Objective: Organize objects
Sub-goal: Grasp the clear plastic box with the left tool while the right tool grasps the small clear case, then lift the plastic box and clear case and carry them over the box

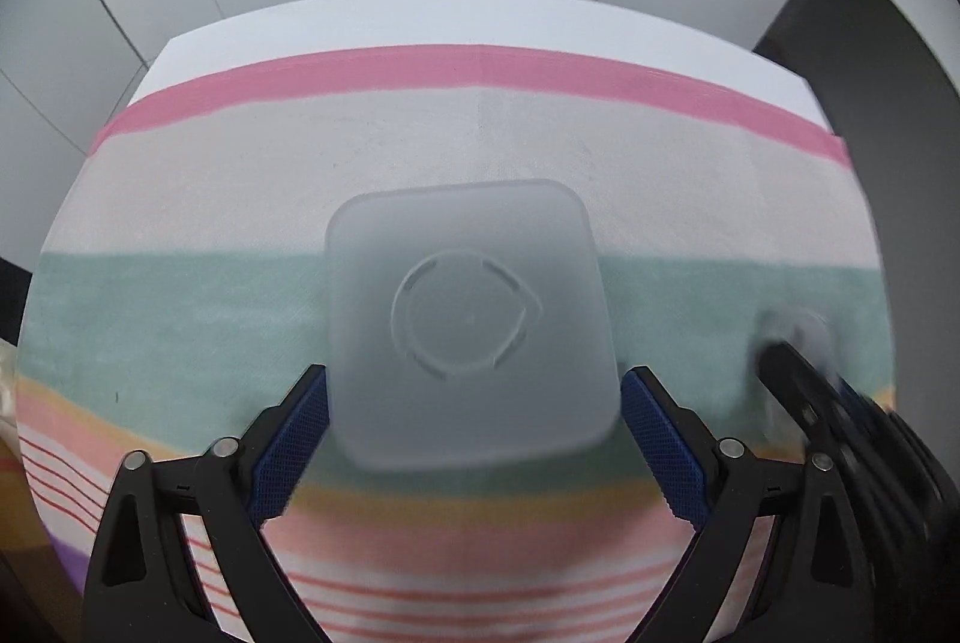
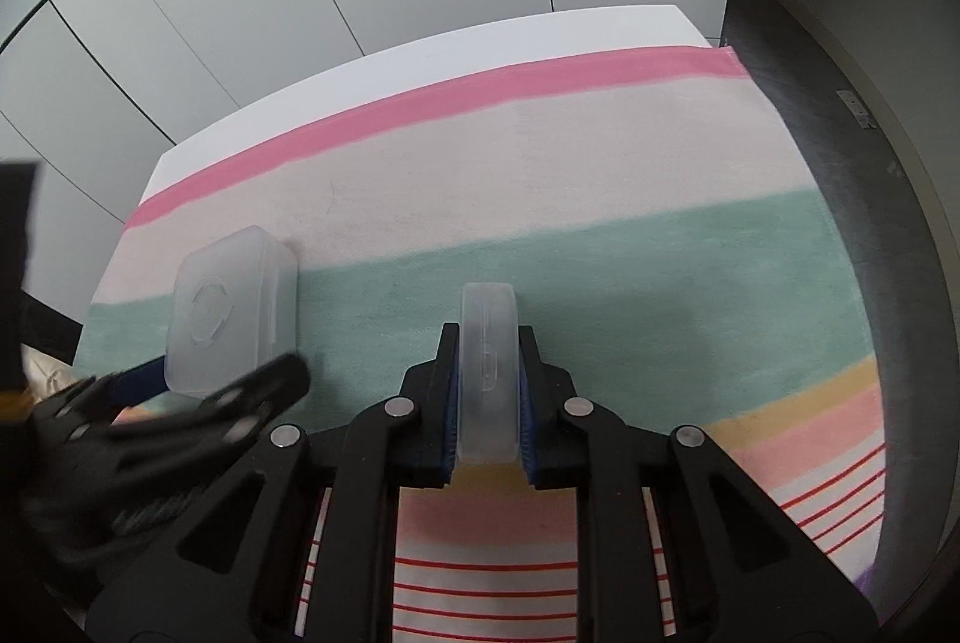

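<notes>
Left-wrist view first: the left gripper point(image 1: 474, 397) stands wide open around a frosted square box point(image 1: 471, 322) lying flat on the striped cloth point(image 1: 240, 175), pads just beside its sides, though contact is unclear; the right gripper point(image 1: 798, 337) is a blur at the right. Right-wrist view: that gripper point(image 2: 486, 343) is clamped on a second box point(image 2: 486, 373) held on edge, long axis pointing forward, with the flat box point(image 2: 231, 307) off to the left, its far side hidden.

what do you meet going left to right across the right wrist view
left gripper → square frosted box it straddles → narrow frosted box held on edge in the right gripper → bare striped cloth → dark floor
</notes>
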Demonstrator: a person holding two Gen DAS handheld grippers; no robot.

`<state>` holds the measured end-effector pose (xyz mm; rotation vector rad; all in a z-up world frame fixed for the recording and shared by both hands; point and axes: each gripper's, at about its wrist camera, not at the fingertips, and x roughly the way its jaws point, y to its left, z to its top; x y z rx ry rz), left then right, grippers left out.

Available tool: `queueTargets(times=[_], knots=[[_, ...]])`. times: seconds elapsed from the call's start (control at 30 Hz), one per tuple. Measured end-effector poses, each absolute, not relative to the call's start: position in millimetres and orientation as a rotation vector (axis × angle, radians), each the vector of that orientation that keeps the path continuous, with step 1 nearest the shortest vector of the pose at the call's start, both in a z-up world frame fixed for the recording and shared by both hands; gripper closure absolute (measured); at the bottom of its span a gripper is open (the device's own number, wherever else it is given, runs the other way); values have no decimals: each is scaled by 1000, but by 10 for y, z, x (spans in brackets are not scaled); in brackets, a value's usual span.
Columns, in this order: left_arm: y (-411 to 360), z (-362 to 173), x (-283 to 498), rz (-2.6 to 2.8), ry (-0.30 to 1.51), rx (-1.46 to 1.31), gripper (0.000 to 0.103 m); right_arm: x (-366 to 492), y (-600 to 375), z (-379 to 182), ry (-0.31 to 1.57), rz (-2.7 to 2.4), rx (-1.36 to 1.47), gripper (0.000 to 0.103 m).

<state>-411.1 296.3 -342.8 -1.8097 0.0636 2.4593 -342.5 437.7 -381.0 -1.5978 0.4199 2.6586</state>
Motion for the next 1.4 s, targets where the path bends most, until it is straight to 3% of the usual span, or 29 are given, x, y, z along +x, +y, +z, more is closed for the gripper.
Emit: queueTargets(times=[0.1, 0.13, 0.67, 1.4], knots=[[3012, -3441, -4163, 2503, 79, -1777, 9, -3406, 4384, -3843, 401, 2663, -1598, 86], [3009, -3413, -4151, 2534, 75, -1746, 21, -3401, 4370, -3861, 385, 2665, -1598, 86], [2841, -3080, -3823, 2544, 160, -1667, 21, -3298, 4187, -3863, 331, 2647, -1603, 86], [2376, -2053, -2791, 2577, 254, -1608, 21, -2380, 4134, -2581, 217, 2662, -1548, 86]])
